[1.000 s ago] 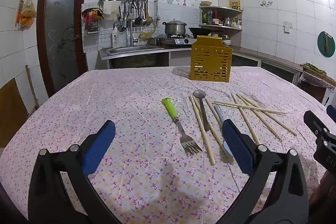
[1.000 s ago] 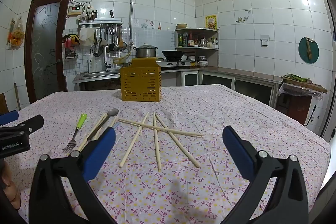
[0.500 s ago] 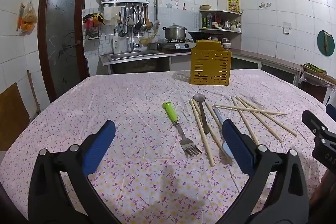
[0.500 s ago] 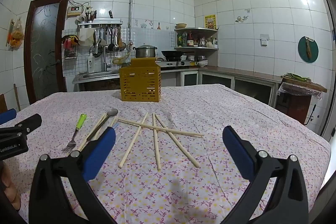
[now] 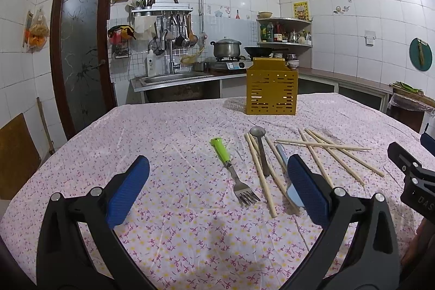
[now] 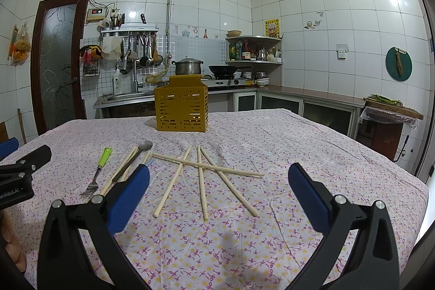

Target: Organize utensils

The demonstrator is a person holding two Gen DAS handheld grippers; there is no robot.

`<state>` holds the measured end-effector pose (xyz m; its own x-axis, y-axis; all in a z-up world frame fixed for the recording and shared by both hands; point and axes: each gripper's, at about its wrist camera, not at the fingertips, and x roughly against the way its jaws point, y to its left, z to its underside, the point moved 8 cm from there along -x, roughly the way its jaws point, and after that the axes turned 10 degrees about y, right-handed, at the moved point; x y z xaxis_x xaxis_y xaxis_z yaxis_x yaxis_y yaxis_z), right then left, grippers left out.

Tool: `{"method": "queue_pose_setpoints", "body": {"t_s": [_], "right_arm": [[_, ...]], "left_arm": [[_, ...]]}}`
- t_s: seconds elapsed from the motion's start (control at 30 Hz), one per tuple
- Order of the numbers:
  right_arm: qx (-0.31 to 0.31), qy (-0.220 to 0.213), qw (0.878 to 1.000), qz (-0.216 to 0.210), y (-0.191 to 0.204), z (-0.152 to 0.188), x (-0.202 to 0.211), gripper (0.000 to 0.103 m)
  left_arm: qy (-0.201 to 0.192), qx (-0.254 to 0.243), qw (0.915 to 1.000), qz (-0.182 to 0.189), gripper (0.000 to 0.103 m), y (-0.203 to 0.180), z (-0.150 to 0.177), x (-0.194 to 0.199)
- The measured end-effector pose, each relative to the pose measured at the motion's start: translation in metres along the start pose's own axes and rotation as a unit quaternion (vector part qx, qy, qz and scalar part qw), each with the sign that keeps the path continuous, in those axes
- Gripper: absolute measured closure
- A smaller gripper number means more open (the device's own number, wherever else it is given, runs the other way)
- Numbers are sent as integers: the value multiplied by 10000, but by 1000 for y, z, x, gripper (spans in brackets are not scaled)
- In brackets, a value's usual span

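Note:
A green-handled fork [image 5: 231,170] [image 6: 98,168], a metal spoon [image 5: 260,147] [image 6: 136,155], a light blue utensil [image 5: 288,178] and several wooden chopsticks [image 5: 329,151] [image 6: 201,175] lie loose on the flowered tablecloth. A yellow slotted utensil holder [image 5: 271,86] [image 6: 181,108] stands upright behind them. My left gripper [image 5: 217,188] is open and empty, above the cloth just before the fork. My right gripper [image 6: 218,188] is open and empty, before the crossed chopsticks.
The table [image 6: 299,143] drops off at the right edge [image 6: 413,181]. Behind it run a counter with a sink [image 5: 174,78], a stove with a pot [image 5: 225,49], and corner shelves [image 6: 252,50]. A door [image 5: 78,53] is at the left.
Both grippers have risen or tilted slightly, so the utensils sit a little lower in view. Nothing on the table has moved.

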<state>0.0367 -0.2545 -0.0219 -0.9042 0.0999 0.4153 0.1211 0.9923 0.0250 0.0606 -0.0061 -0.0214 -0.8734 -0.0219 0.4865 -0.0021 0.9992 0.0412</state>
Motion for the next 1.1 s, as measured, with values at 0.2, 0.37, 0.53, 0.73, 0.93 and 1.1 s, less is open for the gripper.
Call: {"method": "queue_pose_setpoints", "body": {"t_s": [0.2, 0.37, 0.53, 0.73, 0.93, 1.1], "right_arm": [[-2, 2, 10000, 0, 0, 0, 0, 4], [-7, -6, 10000, -2, 0, 0, 0, 4], [-2, -1, 10000, 0, 0, 0, 0, 4], [-3, 0, 10000, 1, 0, 0, 0, 4], [-6, -2, 10000, 0, 0, 1, 0, 4], [-3, -3, 10000, 3, 1, 0, 0, 4]], "left_arm": [[41, 33, 10000, 45, 5, 1, 0, -2], [58, 34, 10000, 56, 5, 1, 1, -3], [50, 31, 10000, 59, 5, 1, 0, -3], [53, 33, 10000, 67, 5, 1, 1, -3], [61, 18, 10000, 71, 5, 0, 2, -3], [68, 25, 9999, 80, 5, 0, 2, -3]]}}
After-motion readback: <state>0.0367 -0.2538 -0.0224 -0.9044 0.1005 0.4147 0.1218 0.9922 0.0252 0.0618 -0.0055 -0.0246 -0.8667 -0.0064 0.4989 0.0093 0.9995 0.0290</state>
